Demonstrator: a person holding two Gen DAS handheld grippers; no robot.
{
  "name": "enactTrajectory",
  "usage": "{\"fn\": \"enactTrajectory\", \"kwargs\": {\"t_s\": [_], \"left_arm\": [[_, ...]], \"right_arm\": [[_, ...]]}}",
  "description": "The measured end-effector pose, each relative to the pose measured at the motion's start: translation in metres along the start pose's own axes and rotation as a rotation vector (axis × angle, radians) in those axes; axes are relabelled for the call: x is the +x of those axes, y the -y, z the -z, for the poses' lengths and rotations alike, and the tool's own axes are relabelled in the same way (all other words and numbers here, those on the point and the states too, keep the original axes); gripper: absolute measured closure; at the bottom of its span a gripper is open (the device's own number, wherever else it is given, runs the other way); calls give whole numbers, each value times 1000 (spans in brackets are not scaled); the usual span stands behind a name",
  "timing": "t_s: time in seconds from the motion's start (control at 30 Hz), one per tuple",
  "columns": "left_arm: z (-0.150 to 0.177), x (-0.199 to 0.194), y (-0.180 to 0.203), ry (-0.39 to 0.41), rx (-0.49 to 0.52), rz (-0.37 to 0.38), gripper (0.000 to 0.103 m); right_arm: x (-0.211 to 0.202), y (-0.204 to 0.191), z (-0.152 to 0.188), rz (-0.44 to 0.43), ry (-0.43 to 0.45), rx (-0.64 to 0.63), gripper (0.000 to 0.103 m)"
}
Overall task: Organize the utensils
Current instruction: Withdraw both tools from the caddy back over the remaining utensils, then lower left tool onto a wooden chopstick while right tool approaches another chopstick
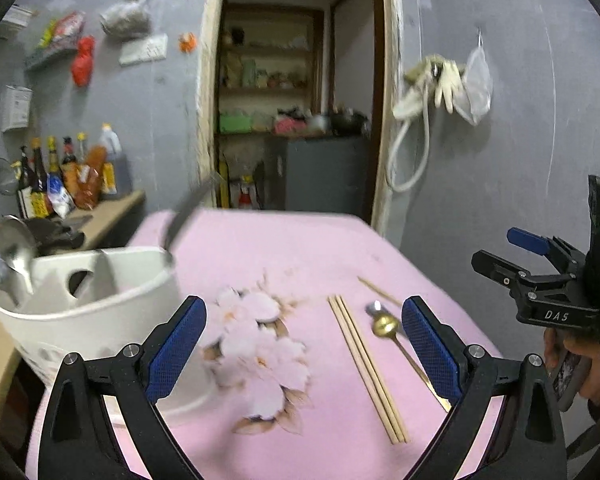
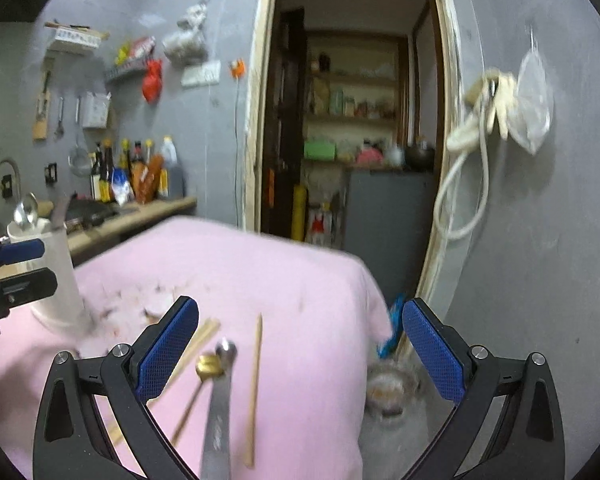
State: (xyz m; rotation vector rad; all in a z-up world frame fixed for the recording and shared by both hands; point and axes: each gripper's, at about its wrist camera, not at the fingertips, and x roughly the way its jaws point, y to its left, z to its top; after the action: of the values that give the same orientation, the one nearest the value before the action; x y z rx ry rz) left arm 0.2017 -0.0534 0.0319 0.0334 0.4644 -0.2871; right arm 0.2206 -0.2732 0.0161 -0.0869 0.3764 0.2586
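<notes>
Pink cloth covers desk. White utensil holder at desk's left, spoons inside. Chopsticks, gold spoon, silver spoon lie on cloth. Left gripper jaws wide, empty. Right gripper jaws wide, empty.

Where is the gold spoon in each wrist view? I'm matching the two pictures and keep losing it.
Left wrist view: the gold spoon lies lower right on the pink cloth, right of the chopstick bundle.
Right wrist view: the gold spoon lies lower left of centre, against the silver spoon.
Shared landmark: the white utensil holder.
</notes>
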Motion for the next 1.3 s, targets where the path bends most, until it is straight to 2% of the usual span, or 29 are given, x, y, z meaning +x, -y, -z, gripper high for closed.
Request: {"fn": "enactTrajectory", "kwargs": {"t_s": [0.13, 0.23, 0.27, 0.37, 0.47, 0.53, 0.6, 0.7, 0.83, 1.3], "left_arm": [[8, 19, 7, -90, 18, 4, 8], [13, 35, 12, -146, 29, 7, 8], [16, 39, 14, -162, 30, 8, 9], [19, 56, 13, -229, 23, 22, 20], [19, 74, 12, -295, 11, 41, 36], [19, 86, 10, -341, -3, 59, 51], [21, 99, 7, -388, -25, 82, 58], [21, 114, 4, -432, -55, 101, 68], [22, 128, -1, -469, -84, 110, 74], [10, 150, -5, -510, -114, 107, 75]], "right_arm": [[11, 6, 7, -13, -70, 11, 3], [21, 7, 13, -35, -123, 8, 9], [23, 8, 15, -47, -136, 10, 14], [32, 7, 20, -68, -181, 4, 27], [42, 6, 23, -107, -225, 13, 38], [51, 7, 23, -132, -257, 22, 43], [58, 5, 23, -137, -280, 12, 52], [69, 2, 24, -165, -318, 9, 57], [81, -2, 23, -181, -352, -3, 61], [121, -12, 12, -214, -453, -72, 66]]}}
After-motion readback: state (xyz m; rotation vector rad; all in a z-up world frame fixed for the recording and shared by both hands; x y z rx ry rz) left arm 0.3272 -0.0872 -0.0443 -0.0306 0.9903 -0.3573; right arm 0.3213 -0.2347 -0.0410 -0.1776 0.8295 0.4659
